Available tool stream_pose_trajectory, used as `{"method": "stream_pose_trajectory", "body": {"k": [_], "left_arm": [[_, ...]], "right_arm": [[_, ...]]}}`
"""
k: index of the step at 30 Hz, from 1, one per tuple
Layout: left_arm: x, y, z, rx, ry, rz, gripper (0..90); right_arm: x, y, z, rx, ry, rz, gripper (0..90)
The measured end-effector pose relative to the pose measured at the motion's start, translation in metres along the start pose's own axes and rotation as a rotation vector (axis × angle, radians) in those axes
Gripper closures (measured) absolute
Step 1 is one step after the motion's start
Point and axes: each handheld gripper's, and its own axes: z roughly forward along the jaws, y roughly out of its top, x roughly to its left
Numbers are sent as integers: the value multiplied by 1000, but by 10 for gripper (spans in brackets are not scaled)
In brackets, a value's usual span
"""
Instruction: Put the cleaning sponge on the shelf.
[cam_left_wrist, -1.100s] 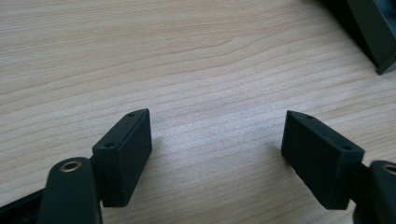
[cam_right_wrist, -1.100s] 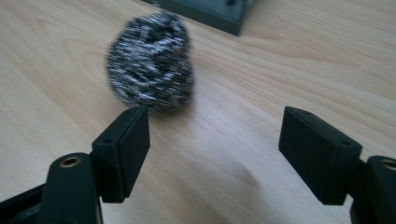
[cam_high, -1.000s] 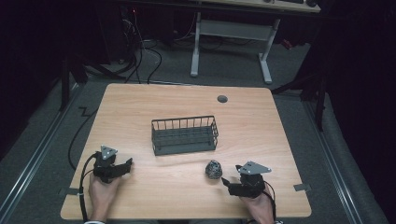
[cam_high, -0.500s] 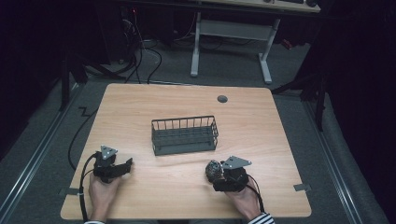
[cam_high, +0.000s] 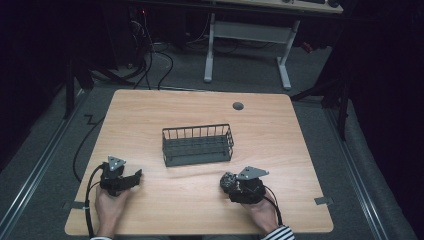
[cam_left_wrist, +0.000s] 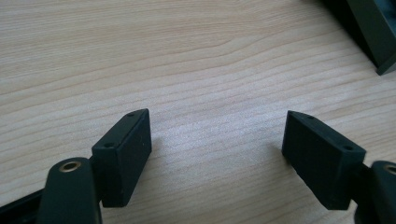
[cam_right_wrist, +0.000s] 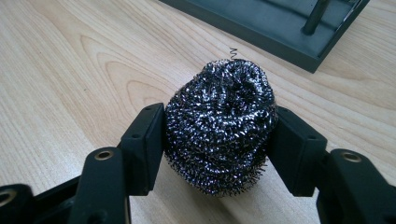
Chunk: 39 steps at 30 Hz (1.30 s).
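Two hand-held grippers on a wooden table (cam_high: 150, 110). Right gripper (cam_right_wrist: 219, 140), near right: jaws just closed, pads pressed on both sides of a steel-wool scouring ball (cam_right_wrist: 219, 126), ball resting on the tabletop just near of the basket's right end. Left gripper (cam_left_wrist: 217, 154), near left: jaws wide apart over bare wood, nothing between them. Dark wire basket (cam_high: 198, 145), centre of table, between and beyond both grippers. Small round grommet (cam_high: 238, 106), far side, right of centre.
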Motion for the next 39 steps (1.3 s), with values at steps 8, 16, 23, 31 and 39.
{"method": "stream_pose_trajectory", "body": {"k": [8,16,23,31,39], "left_arm": [[1,0,0,4,0,-2,226],[1,0,0,5,-2,-1,219],[0,0,0,6,-2,1,216],[0,0,0,7,-5,4,211],[0,0,0,7,-5,4,210]], "right_arm": [[0,2,-7,-25,35,10,432],[0,18,-13,-54,87,14,438],[-3,24,-20,-72,117,24,440],[-11,44,-35,-101,156,15,439],[-18,60,-48,-137,166,5,439]]}}
